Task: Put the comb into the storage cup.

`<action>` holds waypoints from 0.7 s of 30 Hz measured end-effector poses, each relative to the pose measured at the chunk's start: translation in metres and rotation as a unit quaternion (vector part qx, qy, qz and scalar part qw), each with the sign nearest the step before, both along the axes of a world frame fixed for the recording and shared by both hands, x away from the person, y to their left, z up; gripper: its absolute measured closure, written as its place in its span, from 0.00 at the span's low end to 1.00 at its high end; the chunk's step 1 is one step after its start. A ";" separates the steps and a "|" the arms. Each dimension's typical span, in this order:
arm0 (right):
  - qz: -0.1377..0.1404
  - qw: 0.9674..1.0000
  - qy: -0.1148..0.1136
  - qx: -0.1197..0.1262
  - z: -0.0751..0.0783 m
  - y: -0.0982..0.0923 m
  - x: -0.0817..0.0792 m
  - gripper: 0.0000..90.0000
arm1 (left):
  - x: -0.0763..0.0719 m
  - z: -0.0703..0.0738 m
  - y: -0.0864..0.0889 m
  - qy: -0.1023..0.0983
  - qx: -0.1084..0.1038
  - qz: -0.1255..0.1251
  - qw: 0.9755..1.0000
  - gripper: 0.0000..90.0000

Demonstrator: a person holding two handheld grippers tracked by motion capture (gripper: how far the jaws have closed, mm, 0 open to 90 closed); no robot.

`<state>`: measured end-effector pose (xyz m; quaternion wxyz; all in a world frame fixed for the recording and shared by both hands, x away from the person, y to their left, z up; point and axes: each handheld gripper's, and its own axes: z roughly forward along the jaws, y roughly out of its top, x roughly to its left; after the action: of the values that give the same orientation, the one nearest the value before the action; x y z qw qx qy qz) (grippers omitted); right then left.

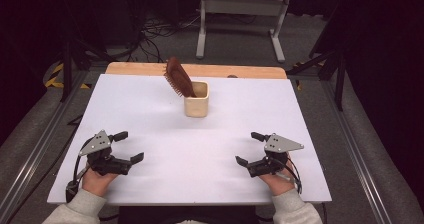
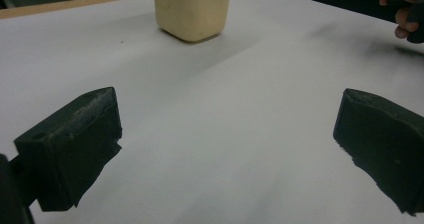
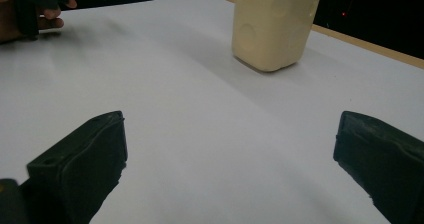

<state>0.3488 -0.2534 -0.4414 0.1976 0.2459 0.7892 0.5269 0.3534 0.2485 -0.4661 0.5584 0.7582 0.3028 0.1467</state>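
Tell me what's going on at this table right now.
A person sits at a white table holding a claw in each hand. The left claw and right claw are both open, empty and near the table's front edge. Farther back stands a cream cup with a brown brush leaning out of it. Nothing is being gripped.

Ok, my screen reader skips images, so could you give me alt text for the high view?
A cream cup holding a tilted brown brush stands on a white table. Nearer the camera, a person's hands hold the left tongs and right tongs, both open and resting apart.
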 end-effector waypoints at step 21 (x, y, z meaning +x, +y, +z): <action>-0.008 1.000 0.000 0.005 -0.010 0.000 -0.003 0.01 | -0.004 0.001 0.001 -0.013 0.009 0.039 0.999 0.01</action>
<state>0.3462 -0.2532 -0.4513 0.2003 0.2531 0.7845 0.5295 0.3496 0.2500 -0.4649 0.5495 0.7488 0.3235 0.1811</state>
